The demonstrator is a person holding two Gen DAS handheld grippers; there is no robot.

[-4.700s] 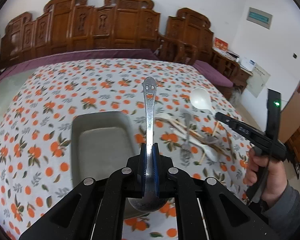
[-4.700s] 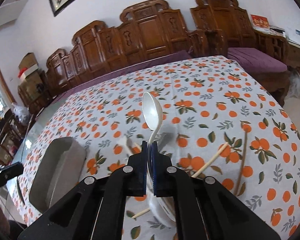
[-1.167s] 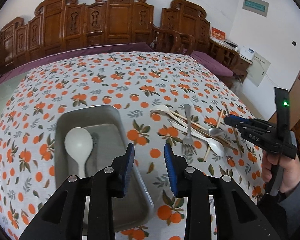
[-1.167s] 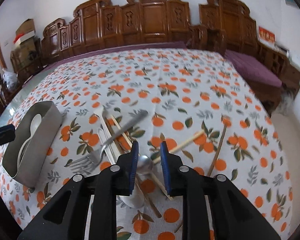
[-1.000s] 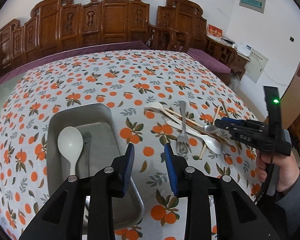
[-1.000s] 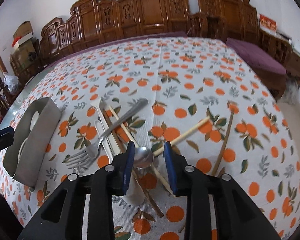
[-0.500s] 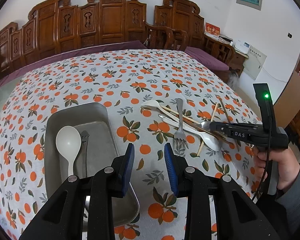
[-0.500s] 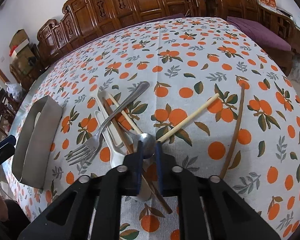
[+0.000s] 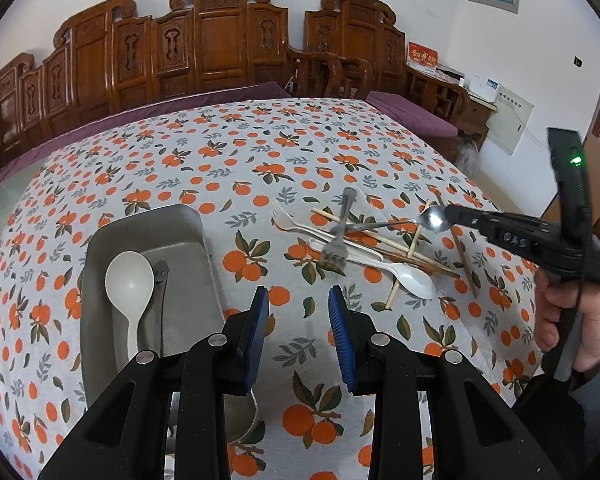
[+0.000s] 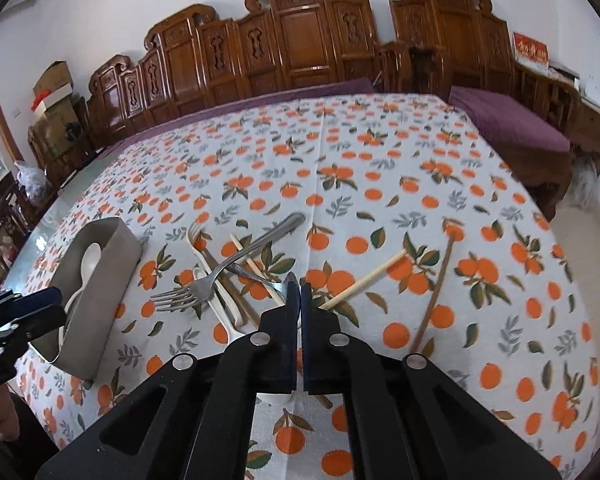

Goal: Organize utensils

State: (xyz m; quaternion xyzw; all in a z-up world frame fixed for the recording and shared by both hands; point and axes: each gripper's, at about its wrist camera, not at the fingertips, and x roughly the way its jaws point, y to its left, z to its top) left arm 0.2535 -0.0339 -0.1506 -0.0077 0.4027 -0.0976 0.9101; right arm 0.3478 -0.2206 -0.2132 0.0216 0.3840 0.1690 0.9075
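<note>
The right gripper [image 10: 299, 294] is clenched on a metal spoon [image 9: 431, 218] above the pile; the left gripper [image 9: 299, 312] hangs released beside the tray [image 9: 188, 216].

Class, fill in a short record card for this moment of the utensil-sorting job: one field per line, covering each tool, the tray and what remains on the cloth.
Left tool: open, empty, hovering beside the tray
Right tool: shut on the metal spoon by its bowl, handle pointing toward the pile
Tray: metal, holds a white spoon and a smiley-handled spoon
Left on cloth: metal fork, white plastic fork, white plastic spoon, several chopsticks, crossed in a heap
Surface: orange-print tablecloth
</note>
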